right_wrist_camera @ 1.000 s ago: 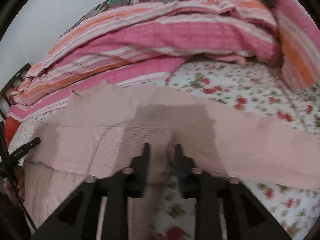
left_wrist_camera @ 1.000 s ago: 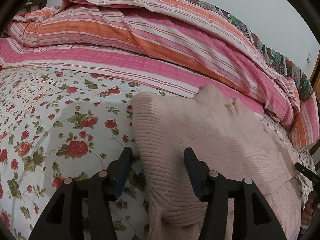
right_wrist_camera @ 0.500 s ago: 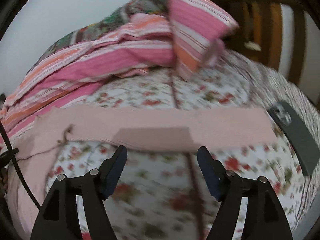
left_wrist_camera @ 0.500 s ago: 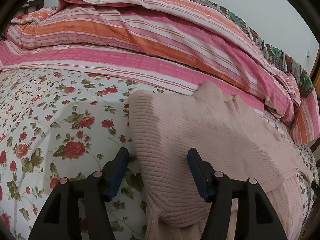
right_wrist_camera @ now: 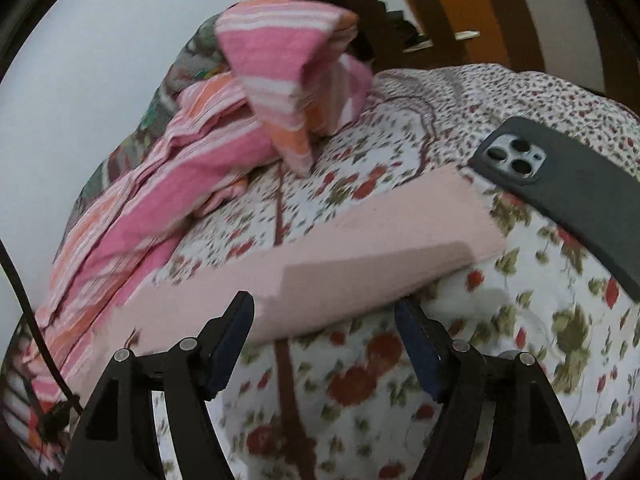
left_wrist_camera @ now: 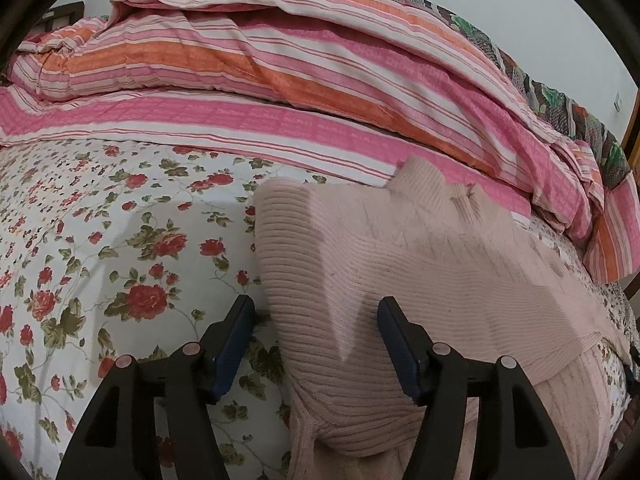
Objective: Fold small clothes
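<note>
A pale pink ribbed sweater (left_wrist_camera: pixel 400 280) lies on the floral bedsheet (left_wrist_camera: pixel 100 260), its left side folded over into a rounded edge. My left gripper (left_wrist_camera: pixel 316 320) is open, its jaws straddling that folded left edge, holding nothing. In the right wrist view the sweater's sleeve (right_wrist_camera: pixel 340 264) lies stretched flat across the sheet. My right gripper (right_wrist_camera: pixel 326 316) is open and empty just above the sleeve's near edge.
A pink and orange striped quilt (left_wrist_camera: pixel 300 80) is heaped along the back of the bed and shows in the right wrist view (right_wrist_camera: pixel 280 72). A dark phone (right_wrist_camera: pixel 560 184) lies on the sheet right of the sleeve end. Wooden furniture (right_wrist_camera: pixel 480 8) stands behind.
My right gripper opened, let go of the sleeve and swung to the right toward the sleeve's end; the phone came into view. My left gripper stayed open and barely moved.
</note>
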### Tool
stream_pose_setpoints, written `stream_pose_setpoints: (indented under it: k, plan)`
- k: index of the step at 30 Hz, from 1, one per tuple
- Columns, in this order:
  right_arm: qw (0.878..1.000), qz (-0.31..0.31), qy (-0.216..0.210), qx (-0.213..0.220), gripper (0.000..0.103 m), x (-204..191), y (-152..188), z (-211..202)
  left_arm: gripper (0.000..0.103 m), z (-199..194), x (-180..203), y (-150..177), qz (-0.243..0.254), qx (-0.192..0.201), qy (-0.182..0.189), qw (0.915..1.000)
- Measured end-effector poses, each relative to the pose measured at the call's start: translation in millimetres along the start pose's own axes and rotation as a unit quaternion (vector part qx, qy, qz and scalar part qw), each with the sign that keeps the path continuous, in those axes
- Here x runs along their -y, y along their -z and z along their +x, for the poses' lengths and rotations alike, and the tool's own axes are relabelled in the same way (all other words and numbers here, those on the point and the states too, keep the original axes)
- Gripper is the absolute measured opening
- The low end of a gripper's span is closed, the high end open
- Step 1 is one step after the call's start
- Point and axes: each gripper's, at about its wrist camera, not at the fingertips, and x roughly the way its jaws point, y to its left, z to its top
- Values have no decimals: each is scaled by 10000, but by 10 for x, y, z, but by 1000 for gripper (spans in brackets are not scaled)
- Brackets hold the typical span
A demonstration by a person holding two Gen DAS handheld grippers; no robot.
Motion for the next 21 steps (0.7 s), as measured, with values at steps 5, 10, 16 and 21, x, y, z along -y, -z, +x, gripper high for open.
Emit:
stream_pose_setpoints:
  k: [5, 10, 16, 21]
  plan:
    - [9987, -129, 491, 55, 48, -10, -101, 73, 63, 6, -5, 6, -18, -7, 38, 10000]
    - [9962, -325, 796, 107, 6, 8, -159, 71, 63, 1, -23, 11, -34, 7, 99, 9999]
    - [9913, -813, 804, 655, 6, -420, -251, -305, 68, -36, -64, 13, -106, 59, 264, 9996]
    - [9818, -1434, 703, 1028, 6, -1171, -362, -580, 76, -80, -126, 14, -222, 85, 457, 9987]
